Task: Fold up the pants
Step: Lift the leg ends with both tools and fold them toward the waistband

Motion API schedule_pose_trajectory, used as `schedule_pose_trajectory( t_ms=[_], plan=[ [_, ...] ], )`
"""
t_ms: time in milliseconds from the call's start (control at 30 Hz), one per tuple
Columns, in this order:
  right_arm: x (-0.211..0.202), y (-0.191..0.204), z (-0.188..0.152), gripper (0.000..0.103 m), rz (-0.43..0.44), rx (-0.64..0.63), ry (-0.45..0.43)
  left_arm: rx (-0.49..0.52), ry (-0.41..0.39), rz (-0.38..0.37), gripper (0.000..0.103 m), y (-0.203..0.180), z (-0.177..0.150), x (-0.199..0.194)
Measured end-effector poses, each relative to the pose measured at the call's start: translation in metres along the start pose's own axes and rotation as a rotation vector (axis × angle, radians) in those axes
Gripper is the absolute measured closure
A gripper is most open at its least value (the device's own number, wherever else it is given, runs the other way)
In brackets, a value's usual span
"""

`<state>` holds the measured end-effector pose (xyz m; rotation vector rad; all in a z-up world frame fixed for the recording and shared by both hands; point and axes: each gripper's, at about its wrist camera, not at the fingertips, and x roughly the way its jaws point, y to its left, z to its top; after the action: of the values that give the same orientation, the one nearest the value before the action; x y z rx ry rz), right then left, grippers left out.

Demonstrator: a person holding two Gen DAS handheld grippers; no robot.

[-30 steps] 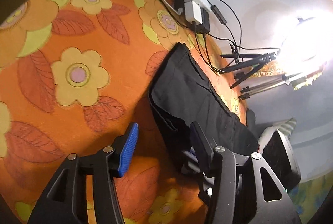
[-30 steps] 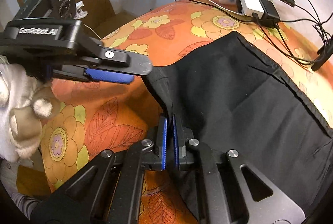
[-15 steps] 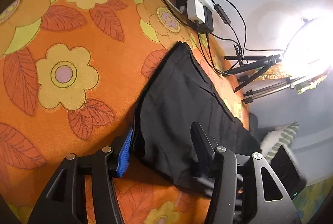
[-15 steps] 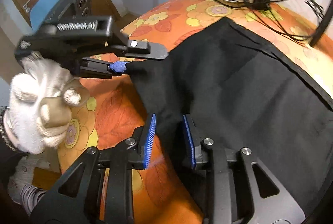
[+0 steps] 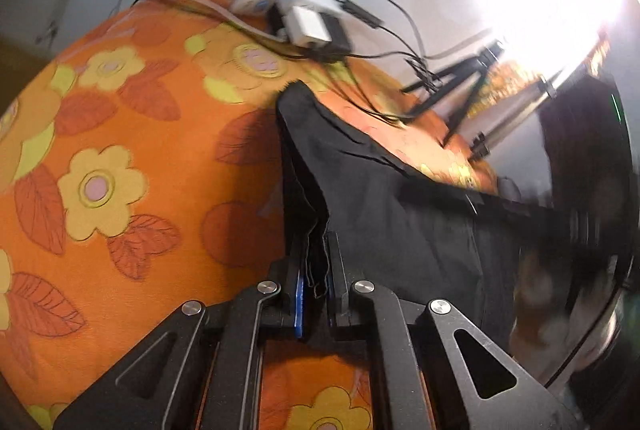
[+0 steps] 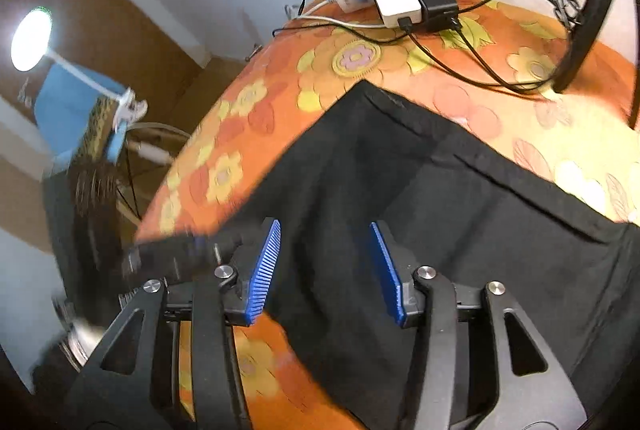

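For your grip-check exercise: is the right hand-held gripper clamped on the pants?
No, the right hand-held gripper stands open above the black pants.

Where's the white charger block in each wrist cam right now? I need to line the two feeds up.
Left wrist: white charger block sits upper centre, at the far edge of the orange floral cover, beyond the black pants.
Right wrist: white charger block sits top, right of centre, again past the pants.
Shared landmark: the black adapter touching its right side.
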<state>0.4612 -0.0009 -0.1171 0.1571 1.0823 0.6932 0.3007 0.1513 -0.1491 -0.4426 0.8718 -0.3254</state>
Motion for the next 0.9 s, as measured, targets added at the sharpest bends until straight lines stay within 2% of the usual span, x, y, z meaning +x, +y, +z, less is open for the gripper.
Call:
schedule_pose_trajectory(
  t_ms=[200, 400, 433, 467, 500, 667, 900],
  plan=[
    [0.034, 0.009, 0.03, 0.053, -0.016, 0.032, 0.081, 0.076, 0.005, 0.018, 0.096, -0.019, -0.003, 0.007],
    [0.065, 0.011, 0.038, 0.053, -0.096, 0.016, 0.135, 0.106, 0.015, 0.004, 0.096, -0.027, -0.004, 0.007],
    [0.066, 0.009, 0.038, 0.059, -0.098, 0.019, 0.135, 0.111, 0.015, 0.002, 0.096, -0.028, -0.005, 0.005],
    [0.066, 0.007, 0.037, 0.077, -0.094, 0.022, 0.138, 0.112, 0.016, -0.001, 0.096, -0.03, -0.006, 0.003],
    [0.065, 0.005, 0.036, 0.086, -0.081, 0.023, 0.14, 0.11, 0.019, -0.007, 0.096, -0.031, -0.006, 0.002],
    [0.037, 0.002, 0.032, 0.097, -0.072, 0.014, 0.082, 0.105, 0.028, -0.044, 0.096, -0.05, -0.007, -0.003],
    [-0.04, -0.008, 0.02, 0.099, -0.073, 0.007, -0.023, 0.174, 0.028, -0.088, 0.096, -0.116, -0.008, -0.015]
  ],
)
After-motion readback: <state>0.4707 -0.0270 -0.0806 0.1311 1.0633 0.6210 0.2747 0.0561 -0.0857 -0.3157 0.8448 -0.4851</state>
